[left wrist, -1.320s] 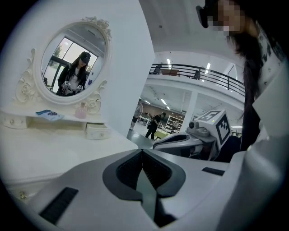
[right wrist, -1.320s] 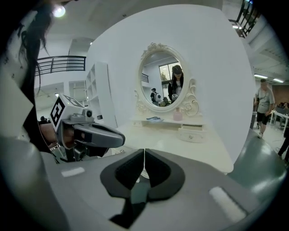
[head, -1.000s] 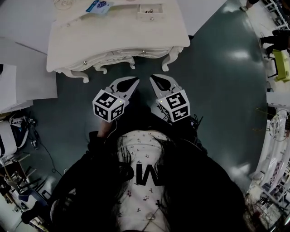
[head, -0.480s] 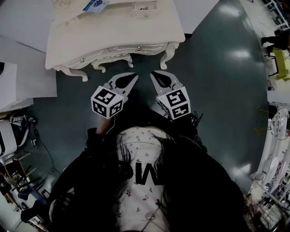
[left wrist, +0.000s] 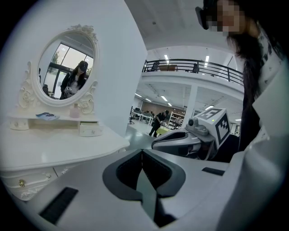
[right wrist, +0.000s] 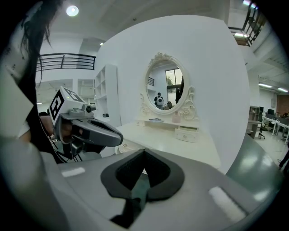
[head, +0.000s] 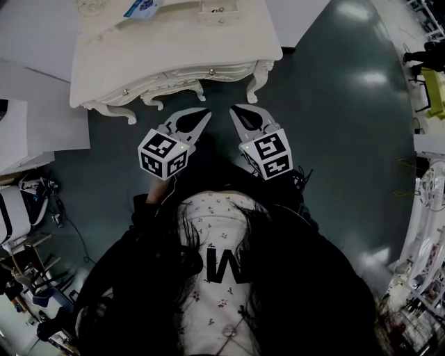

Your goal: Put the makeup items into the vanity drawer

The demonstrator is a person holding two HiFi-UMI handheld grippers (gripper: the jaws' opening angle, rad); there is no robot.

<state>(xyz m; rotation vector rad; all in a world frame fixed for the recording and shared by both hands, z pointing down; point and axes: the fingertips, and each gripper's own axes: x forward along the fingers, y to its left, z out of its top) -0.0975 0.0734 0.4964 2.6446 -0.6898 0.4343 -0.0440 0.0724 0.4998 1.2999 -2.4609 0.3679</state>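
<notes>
The cream vanity [head: 174, 49] stands ahead of me, its front drawers [head: 211, 71] closed. On its shelf lie a blue packet [head: 142, 7] and a small drawer box [head: 215, 8]; a pink bottle [left wrist: 75, 111] stands below the oval mirror [left wrist: 67, 67]. My left gripper [head: 201, 115] and right gripper [head: 240, 112] hover side by side over the floor just short of the vanity's front edge. Both are shut with nothing between the jaws. In the left gripper view the shut left gripper [left wrist: 142, 151] points past the vanity's corner; in the right gripper view the right gripper [right wrist: 144, 152] points at the tabletop [right wrist: 171, 144].
A white wall panel [head: 35, 132] stands left of the vanity. Cables and clutter [head: 28, 201] lie on the floor at lower left. Racks [head: 424, 208] line the right side. Dark green floor [head: 334, 125] stretches to the right. A distant person [left wrist: 159, 122] stands in the hall.
The vanity has slid slightly up and left in the head view. Both grippers have risen a little toward its front edge. Both stayed shut.
</notes>
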